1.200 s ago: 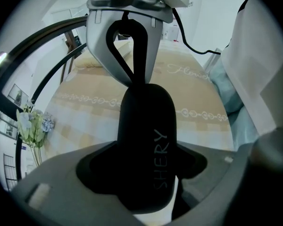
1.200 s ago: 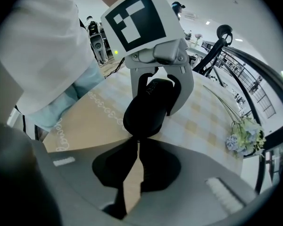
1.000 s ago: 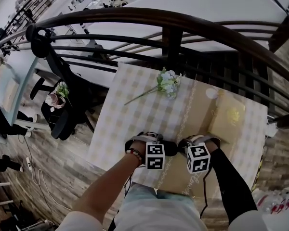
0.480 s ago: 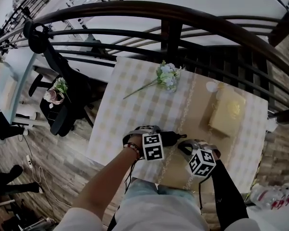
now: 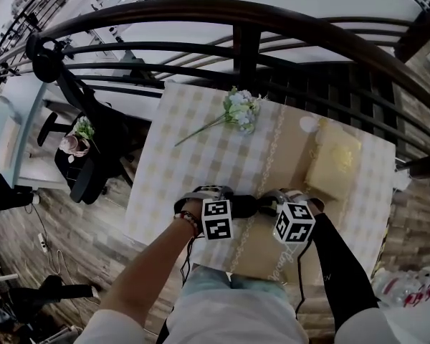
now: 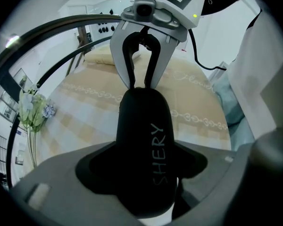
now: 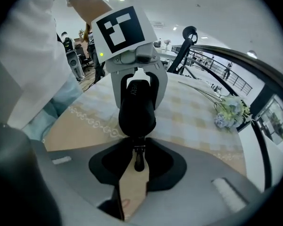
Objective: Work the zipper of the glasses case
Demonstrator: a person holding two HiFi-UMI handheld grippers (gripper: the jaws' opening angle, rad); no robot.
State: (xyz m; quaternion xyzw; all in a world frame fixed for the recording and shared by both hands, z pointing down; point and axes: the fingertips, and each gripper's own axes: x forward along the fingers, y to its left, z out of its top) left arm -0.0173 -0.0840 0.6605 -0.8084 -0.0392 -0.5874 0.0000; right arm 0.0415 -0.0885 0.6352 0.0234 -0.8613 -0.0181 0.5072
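Glasses case (image 6: 142, 126), black, was held over the checked table (image 5: 201, 156) near its 6 o'clock edge in the head view. The left gripper (image 6: 144, 168), at the case's 9 o'clock, was clamped on one end. At 3 o'clock, the right gripper (image 7: 137, 166) faced the other end, its jaws just opened and standing apart, the zipper pull (image 7: 139, 157) unpinched between them.

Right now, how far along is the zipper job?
Done: the left gripper grips the black glasses case. In hand: the right gripper has just been opening its fingers, and the zipper pull sits loose between them at the case's end. Left: likely regrip and run the pull. How far the zip has travelled doesn't show.
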